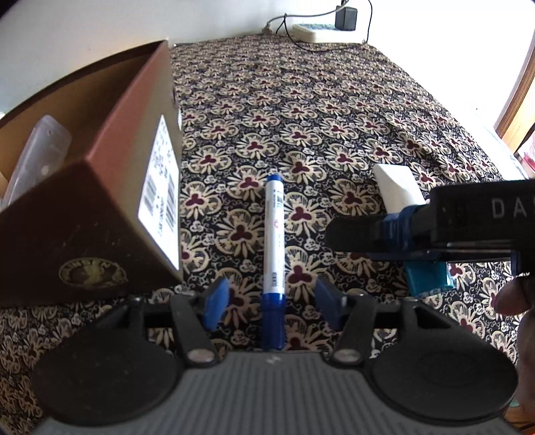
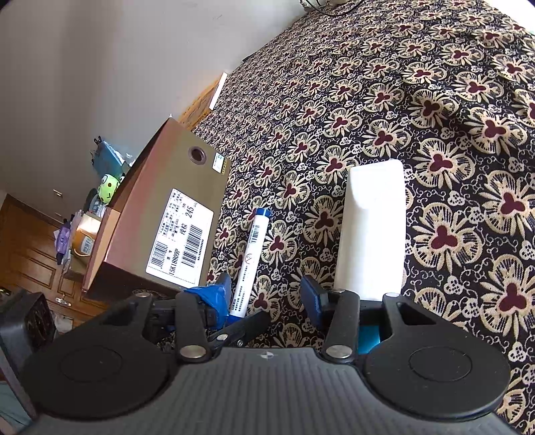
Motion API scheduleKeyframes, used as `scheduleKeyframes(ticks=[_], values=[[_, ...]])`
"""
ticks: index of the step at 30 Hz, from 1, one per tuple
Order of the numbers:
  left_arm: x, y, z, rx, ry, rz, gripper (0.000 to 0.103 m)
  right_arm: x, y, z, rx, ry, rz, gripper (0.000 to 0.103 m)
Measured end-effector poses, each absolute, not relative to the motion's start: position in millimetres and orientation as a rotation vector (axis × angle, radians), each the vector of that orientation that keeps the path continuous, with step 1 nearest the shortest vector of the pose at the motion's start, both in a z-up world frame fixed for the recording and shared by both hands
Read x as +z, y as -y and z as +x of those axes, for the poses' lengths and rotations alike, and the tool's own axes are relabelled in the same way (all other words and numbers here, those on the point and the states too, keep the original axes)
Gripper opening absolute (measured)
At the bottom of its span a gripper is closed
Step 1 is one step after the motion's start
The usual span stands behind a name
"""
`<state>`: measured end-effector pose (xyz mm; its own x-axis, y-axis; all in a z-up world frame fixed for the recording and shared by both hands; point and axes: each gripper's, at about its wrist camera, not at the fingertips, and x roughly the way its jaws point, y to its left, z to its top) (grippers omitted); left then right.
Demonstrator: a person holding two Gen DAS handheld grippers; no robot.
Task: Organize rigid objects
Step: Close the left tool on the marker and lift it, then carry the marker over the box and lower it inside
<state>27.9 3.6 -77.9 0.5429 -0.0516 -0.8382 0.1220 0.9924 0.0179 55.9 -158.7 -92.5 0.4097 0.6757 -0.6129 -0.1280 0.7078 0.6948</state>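
Note:
A white marker [image 1: 274,231] with a blue cap lies on the flowered cloth [image 1: 301,100], pointing away from me. My left gripper [image 1: 273,301] is open, with a blue pad on either side of the cap end and neither touching it. In the right wrist view the marker [image 2: 250,257] lies beside the brown box [image 2: 174,214]. My right gripper [image 2: 266,297] is open and holds nothing. A white block [image 2: 371,227] with a teal end lies just right of it. From the left wrist view, one of its fingers [image 1: 354,231] reaches in from the right, in front of the white block [image 1: 396,187].
The open brown cardboard box [image 1: 100,200] stands at the left with a clear plastic item [image 1: 36,150] inside. A power strip [image 1: 314,31] and adapter lie at the far edge by the wall. Clutter and a wooden cabinet [image 2: 30,254] sit beyond the box.

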Motion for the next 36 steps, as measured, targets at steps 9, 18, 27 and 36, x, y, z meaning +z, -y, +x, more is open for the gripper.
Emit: scheduleKeyframes(ticks=[9, 18, 27, 36], values=[[-80.5, -4.6, 23.6, -0.128, -0.949, 0.085, 0.061, -92.1, 151.1, 50.3, 0.56, -1.0, 0.542, 0.029], [-76.8, 4.9, 30.5, -0.148, -0.963, 0.079, 0.01, -94.7, 161.4, 50.5, 0.554, -0.985, 0.609, 0.027], [-74.0, -13.9, 38.7, -0.157, -1.009, -0.09, 0.009, -93.2, 160.1, 55.2, 0.56, -1.023, 0.648, 0.026], [-64.8, -30.0, 34.4, -0.173, -1.033, -0.21, 0.009, -91.0, 150.4, 57.5, 0.618, -1.064, 0.667, 0.031]])
